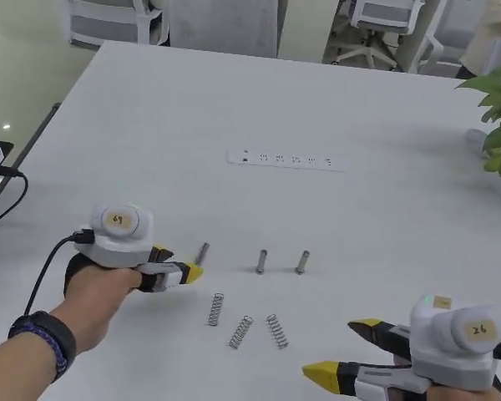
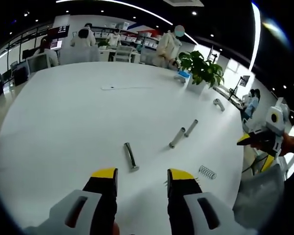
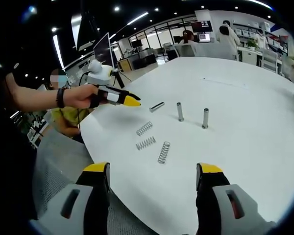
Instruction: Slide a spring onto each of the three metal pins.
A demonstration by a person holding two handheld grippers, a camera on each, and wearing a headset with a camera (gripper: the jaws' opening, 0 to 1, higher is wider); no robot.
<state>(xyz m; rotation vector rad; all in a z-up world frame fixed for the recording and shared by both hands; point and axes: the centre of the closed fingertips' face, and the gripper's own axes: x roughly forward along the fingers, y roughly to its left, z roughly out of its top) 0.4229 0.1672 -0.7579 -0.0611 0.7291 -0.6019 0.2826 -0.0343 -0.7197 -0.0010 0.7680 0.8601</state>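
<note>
Seemingly leftmost pin (image 1: 202,253) lies tipped; two pins (image 1: 261,261) upright.

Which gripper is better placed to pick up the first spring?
Probably the right gripper: its open jaws face the three springs, lying straight ahead. The left gripper points at a pin, springs off to its side.

Open tabletop (image 1: 359,225) surrounds pins (image 1: 261,261) and springs (image 1: 240,332); power strip (image 1: 288,159) lies well behind
</note>
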